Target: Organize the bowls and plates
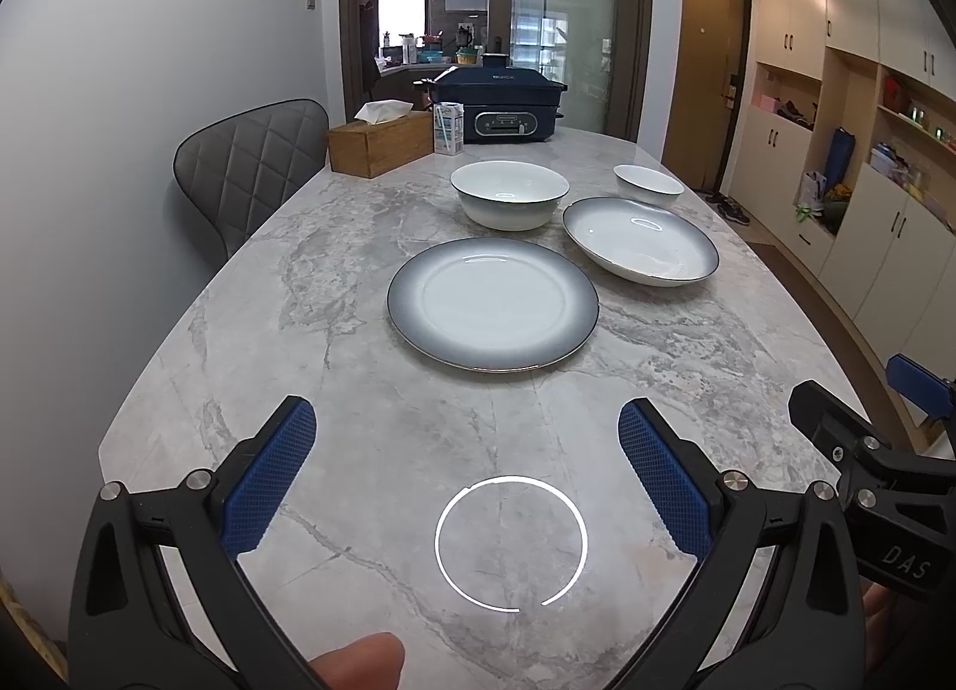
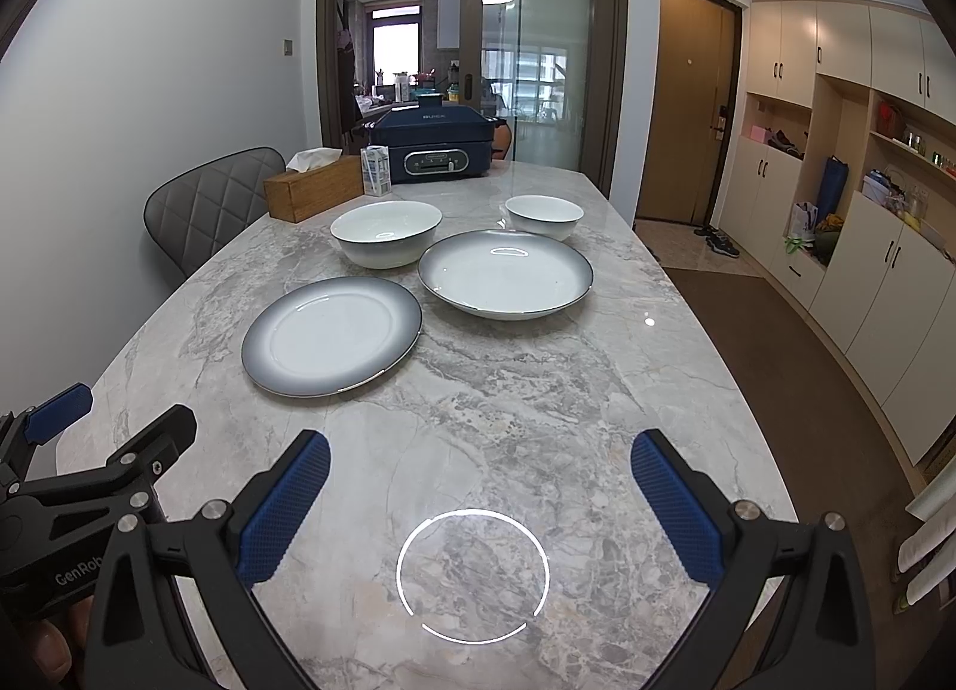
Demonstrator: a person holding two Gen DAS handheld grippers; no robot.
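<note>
So: nothing picked up yet, both tools empty over near table edge

Left tool [image 1: 466, 475] jaws spread wide, nothing betw the blue pads. Right tool [image 2: 481, 502] same, wide apart and empty. Both hover above the bare marble table [image 1: 334, 284], well short of the dishes. Right tool also peeks in at the right edge of left wrist view.

Dishes, all sep, none stacked:
- flat plate [image 1: 493, 304], nearest, grey rim, lies flat on table
- deep plate [image 1: 640, 241], behind and to the right of flat plate, near it but apart
- big bowl [image 1: 509, 194], behind flat plate, upright
- small bowl [image 1: 648, 185], far right, just behind deep plate; touching or not, can't tell

Far end: tissue box [image 1: 379, 143], milk carton [image 1: 449, 128], electric cooker [image 1: 499, 104]. Grey chair [image 1: 251, 164] on the left side.

Judgement: task at the start, probably nest bowls / stack plates.

Risks:
- flat plate lies flush w/ table, so there's little rim to get a pad under; glazed surface could slip out of a shallow pinch.
- gripping a plate by one edge means it tips and may drop or clank on marble.
- deep plate and small bowl sit close, so reaching for one could knock the other.
- small bowl is nr the right table edge; a shove might send it off.
- setting big bowl into small would be unstable.
</note>
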